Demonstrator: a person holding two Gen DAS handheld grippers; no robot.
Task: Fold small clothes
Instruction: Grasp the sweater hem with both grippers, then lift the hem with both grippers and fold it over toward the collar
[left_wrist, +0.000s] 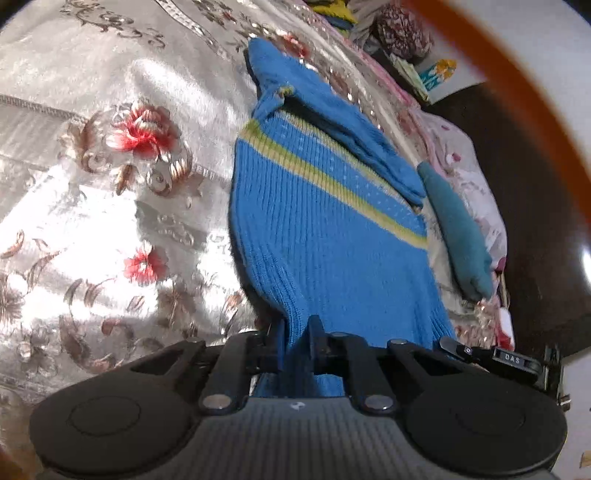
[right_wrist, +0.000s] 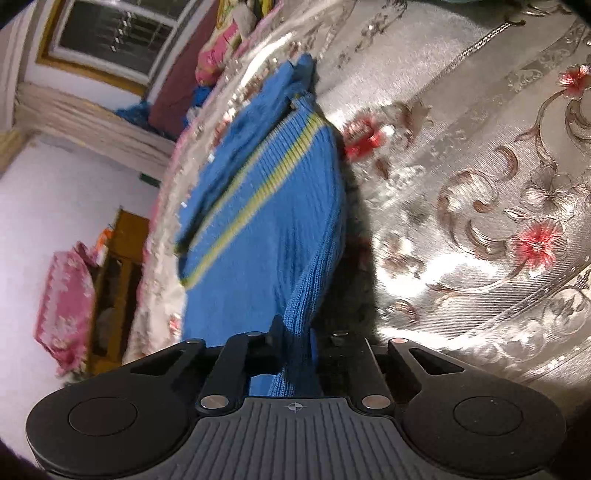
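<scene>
In the left wrist view, a small blue knitted sweater with a yellow-green stripe is seen stretched away from the camera over a shiny bedspread embroidered with red flowers. The near edge of the knit is gathered between the jaws of the left gripper, which are closed tightly on the fabric with no gap visible. One sleeve is laid folded across the upper body of the garment, and a teal cloth is seen just beside the sweater, toward the edge of the bed. The tip of the other gripper is visible low at the right of this view. In the right wrist view, the same sweater is seen from the opposite side, its far part resting on the bedspread while the near edge is raised and pinched between the closed jaws of the right gripper. A window and a pink patterned cushion are visible beyond the bed. The step in hand is judged to be the lengthwise fold: the hem is held at two points and lifted. The next move would call for both grips to be carried forward together, level with each other, so that the hem is laid evenly over the shoulders before release.
</scene>
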